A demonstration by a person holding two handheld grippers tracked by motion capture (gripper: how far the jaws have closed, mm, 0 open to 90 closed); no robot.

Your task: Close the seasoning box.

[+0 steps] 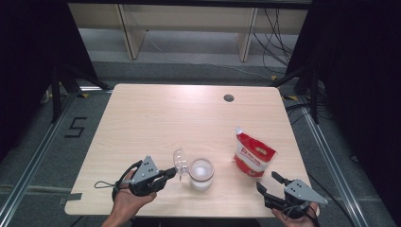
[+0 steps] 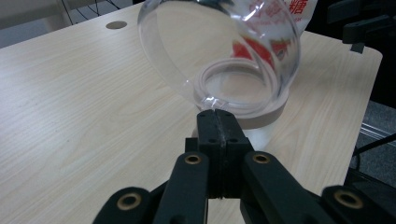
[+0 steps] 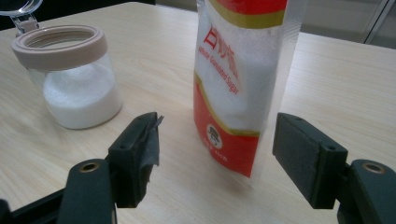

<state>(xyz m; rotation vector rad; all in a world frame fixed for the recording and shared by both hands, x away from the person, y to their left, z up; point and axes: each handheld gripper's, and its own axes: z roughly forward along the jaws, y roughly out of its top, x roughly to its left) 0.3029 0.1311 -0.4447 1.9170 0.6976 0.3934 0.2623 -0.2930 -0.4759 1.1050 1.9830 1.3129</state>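
Note:
A clear glass jar (image 1: 201, 174) with a beige rim (image 2: 261, 116) stands near the table's front, part full of white granules (image 3: 77, 100). Its clear domed lid (image 1: 180, 161) is flipped up to the jar's left. My left gripper (image 1: 172, 173) is shut on the lid's small clear tab (image 2: 211, 102), with the dome (image 2: 210, 42) rising just beyond the jaws. A red and white sugar bag (image 1: 253, 155) stands upright right of the jar. My right gripper (image 1: 268, 182) is open near the front right edge, and the bag (image 3: 238, 79) stands just beyond its spread jaws, untouched.
A dark cable hole (image 1: 229, 98) sits in the wooden table (image 1: 156, 118) at the far right. Beyond the table is grey floor with pale shelf legs (image 1: 135, 38) and loose cables (image 1: 279, 33). Black stands flank both sides.

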